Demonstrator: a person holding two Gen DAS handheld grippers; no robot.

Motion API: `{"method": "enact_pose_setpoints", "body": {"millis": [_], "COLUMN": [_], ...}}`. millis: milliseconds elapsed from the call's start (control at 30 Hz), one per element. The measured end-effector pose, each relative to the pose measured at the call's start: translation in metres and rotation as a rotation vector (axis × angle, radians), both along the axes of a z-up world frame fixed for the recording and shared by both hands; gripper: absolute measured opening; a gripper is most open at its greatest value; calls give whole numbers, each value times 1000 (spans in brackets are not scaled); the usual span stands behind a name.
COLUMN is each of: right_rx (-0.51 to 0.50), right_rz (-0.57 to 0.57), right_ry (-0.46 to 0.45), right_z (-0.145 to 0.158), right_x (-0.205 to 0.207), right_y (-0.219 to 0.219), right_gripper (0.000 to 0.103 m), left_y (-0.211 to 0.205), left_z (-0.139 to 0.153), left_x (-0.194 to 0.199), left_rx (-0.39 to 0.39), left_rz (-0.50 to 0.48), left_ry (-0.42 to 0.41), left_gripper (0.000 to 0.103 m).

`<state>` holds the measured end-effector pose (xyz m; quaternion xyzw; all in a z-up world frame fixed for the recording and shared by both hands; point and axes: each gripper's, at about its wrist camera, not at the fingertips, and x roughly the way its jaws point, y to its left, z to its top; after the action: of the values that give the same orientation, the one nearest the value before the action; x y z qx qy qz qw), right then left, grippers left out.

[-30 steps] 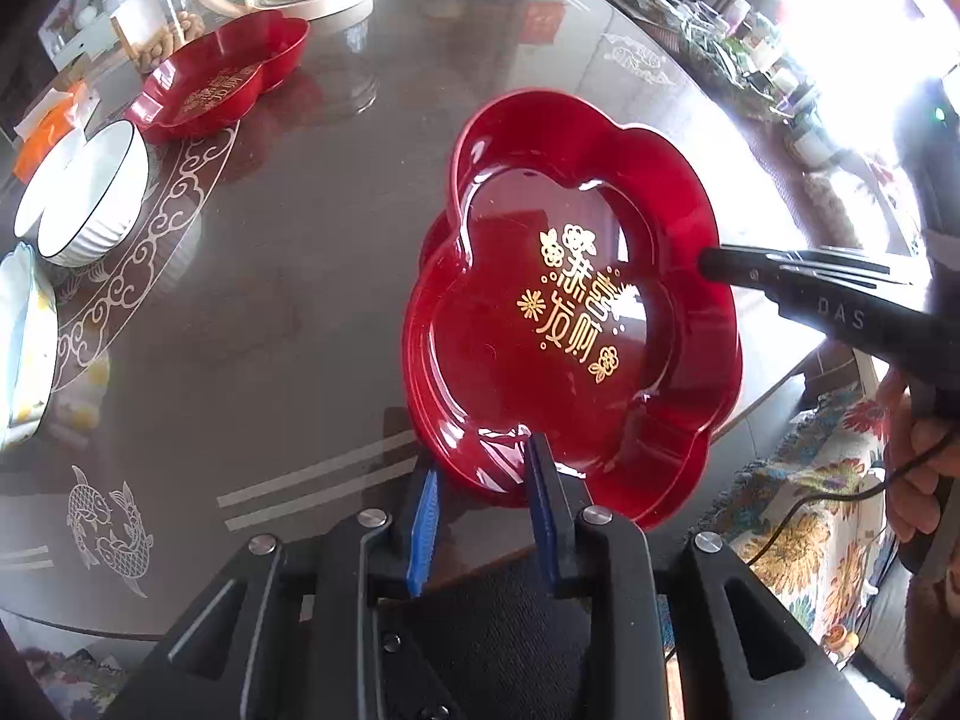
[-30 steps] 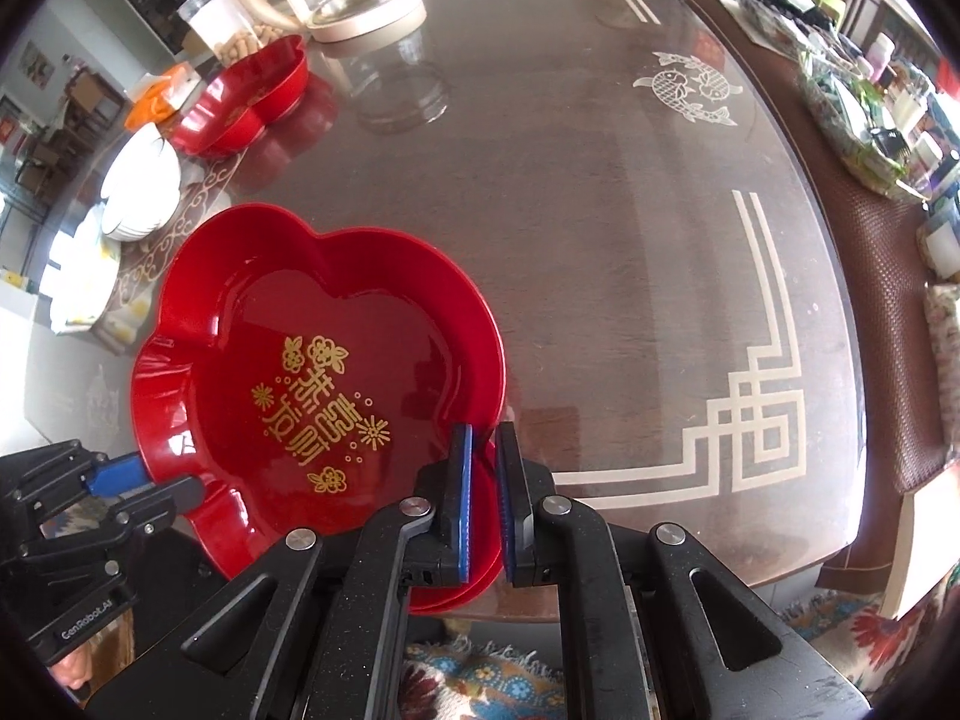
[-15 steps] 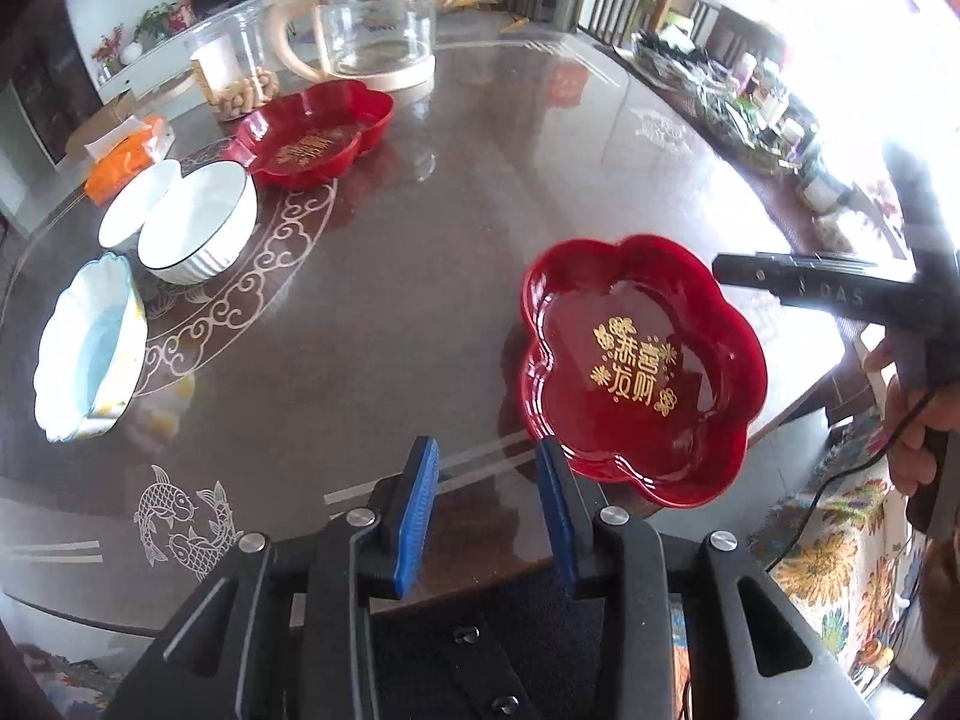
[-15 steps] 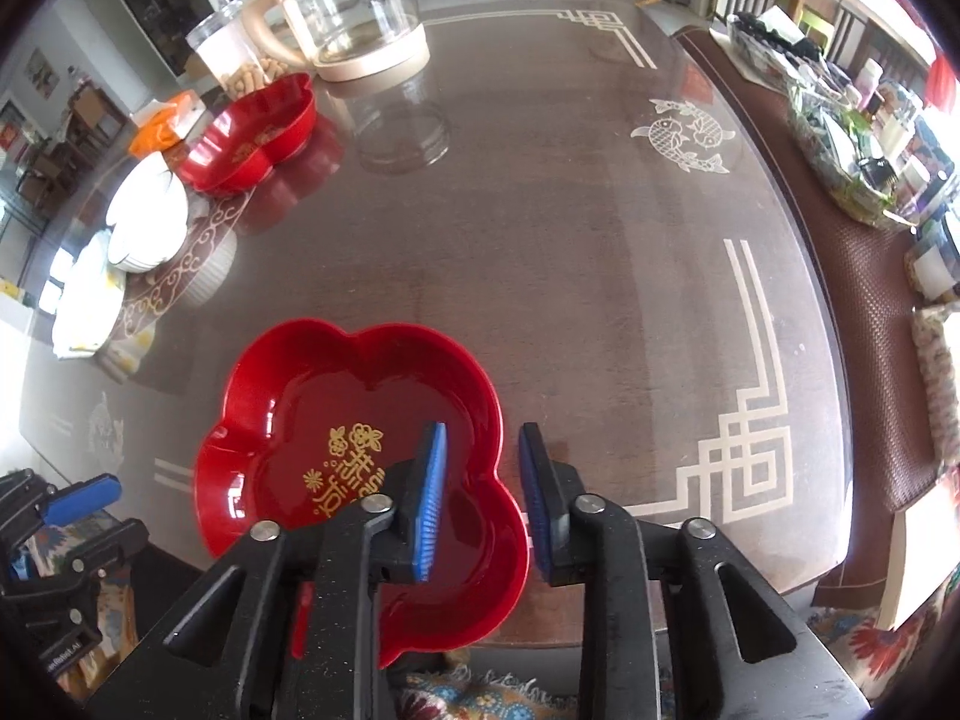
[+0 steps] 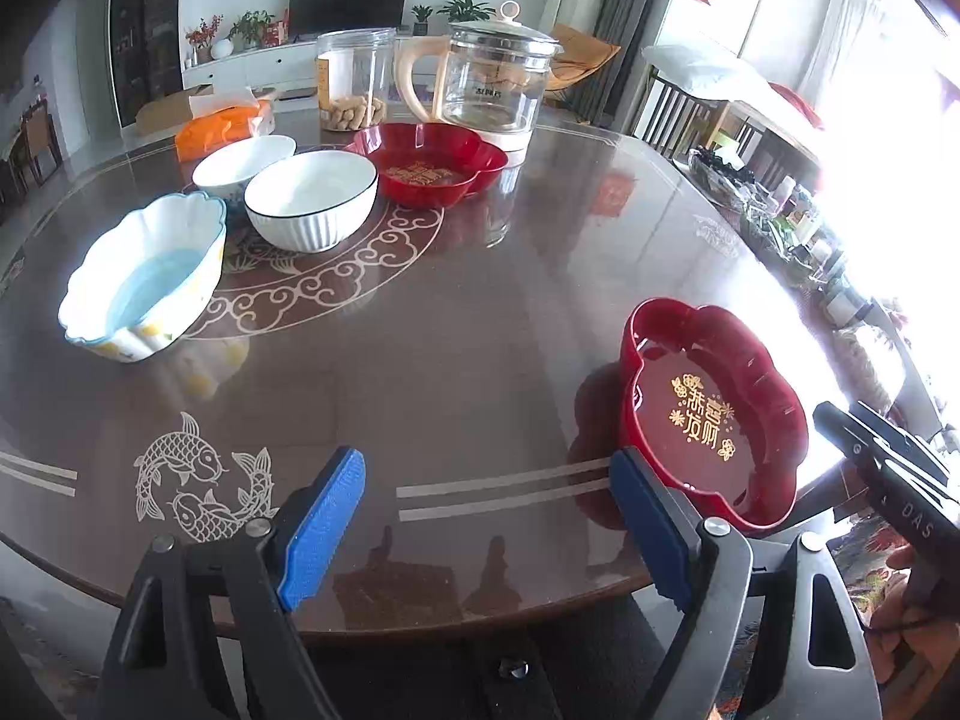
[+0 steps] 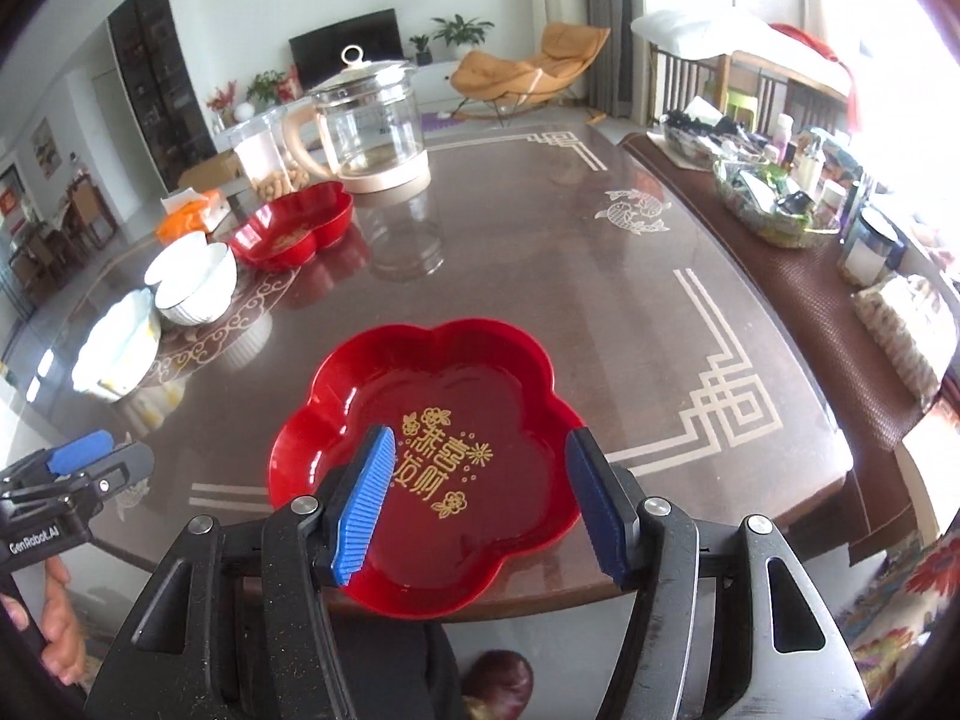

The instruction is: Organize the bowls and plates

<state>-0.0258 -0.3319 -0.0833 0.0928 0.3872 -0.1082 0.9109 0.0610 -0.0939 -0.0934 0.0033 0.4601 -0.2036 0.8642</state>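
My left gripper (image 5: 486,516) and right gripper (image 6: 480,504) both have jaws apart, just opening, nothing between them; the red plate (image 6: 420,450) lies on the table (image 6: 540,276) near its front edge.

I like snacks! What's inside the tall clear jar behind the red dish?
The clear jar has a low pile of pale brown snacks at its bottom; the rest looks empty. They may be peanuts, but it's too far to tell. A label hides one side.

A dark television (image 5: 348,0) fronts the white wall (daylight glares right).
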Motion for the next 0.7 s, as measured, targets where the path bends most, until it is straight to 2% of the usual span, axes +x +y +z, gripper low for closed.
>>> {"method": "enact_pose_setpoints", "body": {"millis": [267,700], "right_rx": [-109,-109], "right_rz": [29,45], "right_ry": [-41,-43], "right_z": [-11,-16], "right_x": [-23,-24], "right_y": [35,44], "right_gripper": [65,67], "left_y": [19,23], "left_z": [-12,-10], "left_x": [-11,-16], "left_rx": [-15,-5], "left_rz": [31,35], "left_ry": [6,-12], "left_gripper": [84,84]}}
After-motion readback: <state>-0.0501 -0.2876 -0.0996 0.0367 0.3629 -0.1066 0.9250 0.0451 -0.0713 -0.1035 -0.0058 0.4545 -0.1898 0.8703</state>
